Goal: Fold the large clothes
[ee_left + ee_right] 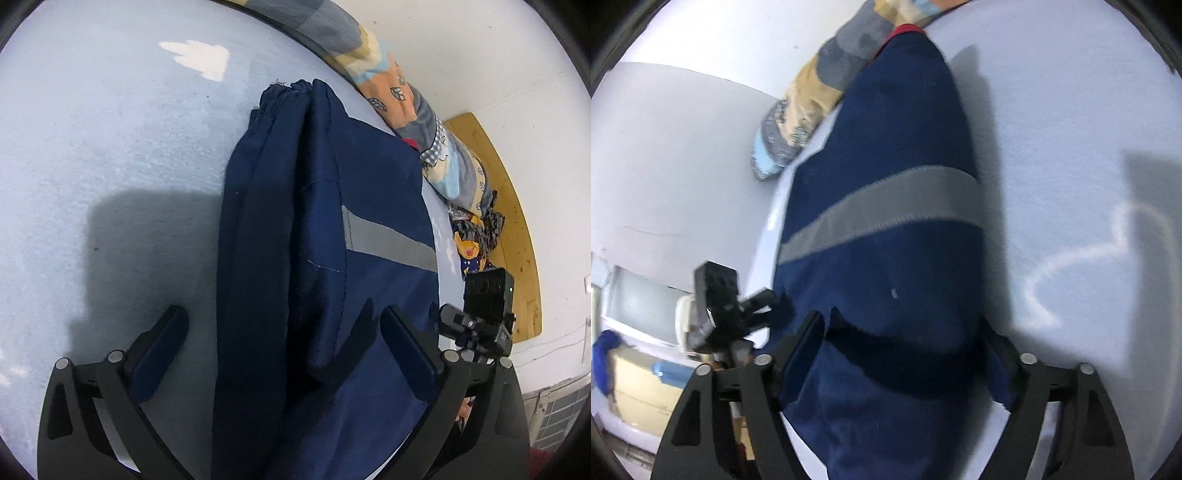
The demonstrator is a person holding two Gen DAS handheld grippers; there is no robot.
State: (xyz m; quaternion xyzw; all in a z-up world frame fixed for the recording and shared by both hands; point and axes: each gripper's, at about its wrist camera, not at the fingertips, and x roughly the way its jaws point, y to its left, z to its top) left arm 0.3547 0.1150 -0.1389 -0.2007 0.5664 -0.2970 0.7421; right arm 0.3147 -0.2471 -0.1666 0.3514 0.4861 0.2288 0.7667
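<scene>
A large navy garment [317, 236] with a grey reflective stripe [388, 240] lies folded in a long band on the pale blue bed sheet [110, 147]. My left gripper [284, 325] is open, its fingers standing on either side of the folded cloth just above it. In the right wrist view the same garment [886, 184] with its grey stripe [879, 206] runs away from me. My right gripper [905, 332] is open, its fingers straddling the cloth; a fold bulges between them. The other gripper [484, 310] shows at the bed's edge.
A patterned quilt [436, 122] lies bunched along the far bed edge, also seen in the right wrist view [812, 92]. A wooden board [509, 221] leans by the white wall. A box and white furniture [639, 332] stand beside the bed.
</scene>
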